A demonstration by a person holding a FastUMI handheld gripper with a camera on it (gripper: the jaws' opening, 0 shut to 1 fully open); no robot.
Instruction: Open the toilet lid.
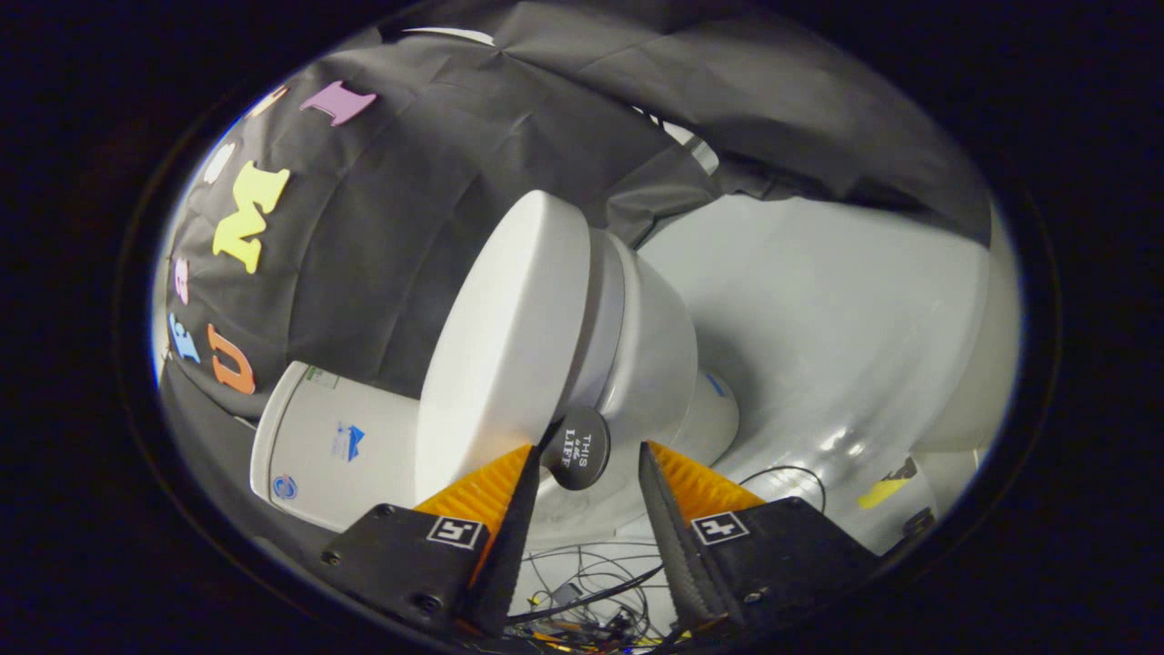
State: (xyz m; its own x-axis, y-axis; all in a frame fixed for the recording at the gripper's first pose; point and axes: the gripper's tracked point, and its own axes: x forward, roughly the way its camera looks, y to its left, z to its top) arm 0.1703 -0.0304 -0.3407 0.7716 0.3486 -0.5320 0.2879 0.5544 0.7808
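Smooth white toilet lid [505,337] closed, round black knob [578,448], tool [582,455] spread around it

Gripper [585,455] at the lid handle of a toilet, seen along the fingers

The fingers [496,496] stand apart, with a round dark knob [578,448] between their tips; contact with the knob cannot be told. The knob sits at the front edge of the white toilet lid [505,337], which lies closed against the seat [607,318] and bowl [655,355]. The cistern [332,446] is beyond the lid, against the black cloth wall [382,246]. Loose cables [582,582] lie on the pale floor [818,318] beneath the fingers
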